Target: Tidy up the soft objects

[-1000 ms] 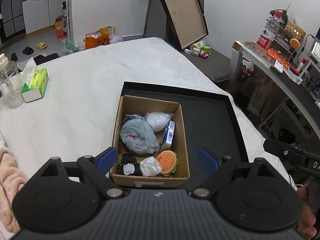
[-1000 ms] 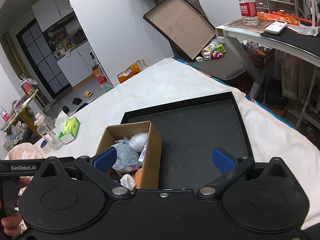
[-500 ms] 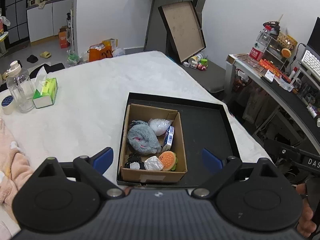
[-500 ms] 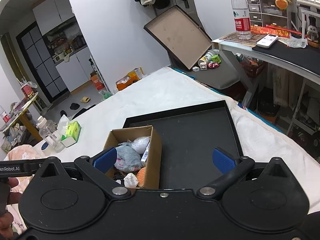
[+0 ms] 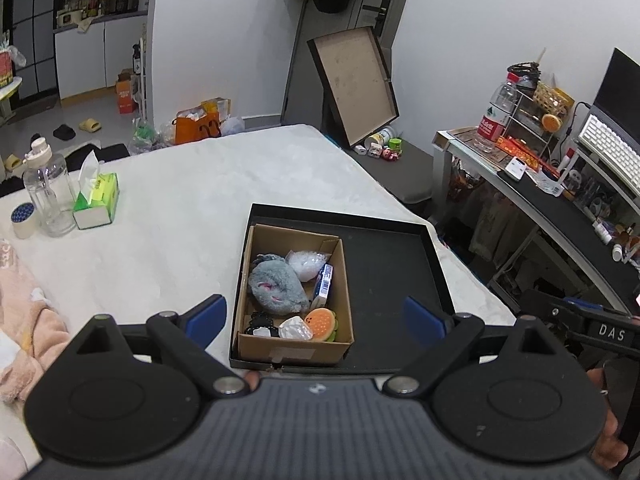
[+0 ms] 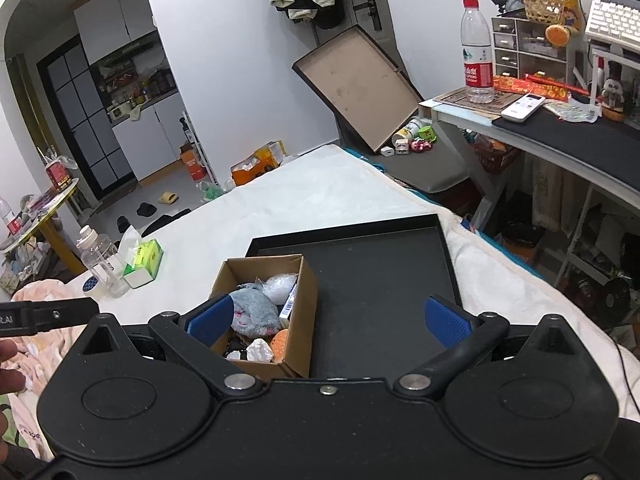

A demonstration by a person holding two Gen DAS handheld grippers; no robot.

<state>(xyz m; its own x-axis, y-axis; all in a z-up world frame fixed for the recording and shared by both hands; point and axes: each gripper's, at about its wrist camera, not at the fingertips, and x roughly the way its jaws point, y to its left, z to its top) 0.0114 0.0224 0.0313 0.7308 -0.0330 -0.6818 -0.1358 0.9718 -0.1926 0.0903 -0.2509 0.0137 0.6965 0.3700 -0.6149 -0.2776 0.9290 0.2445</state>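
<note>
step: soft toys sit in cardboard box (image 5: 294, 304), packing looks done | left gripper (image 5: 316, 318) wide apart, empty | right gripper (image 6: 326, 318) wide apart, empty | next: confirm nothing remains outside

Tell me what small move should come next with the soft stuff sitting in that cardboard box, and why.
Probably lower the left gripper toward the grey plush toy in the cardboard box. Both the left gripper and the right gripper are open and empty, above the box. The plush is the largest soft item, lying on top, unobstructed, and the black tray beside the box has bare room.
</note>
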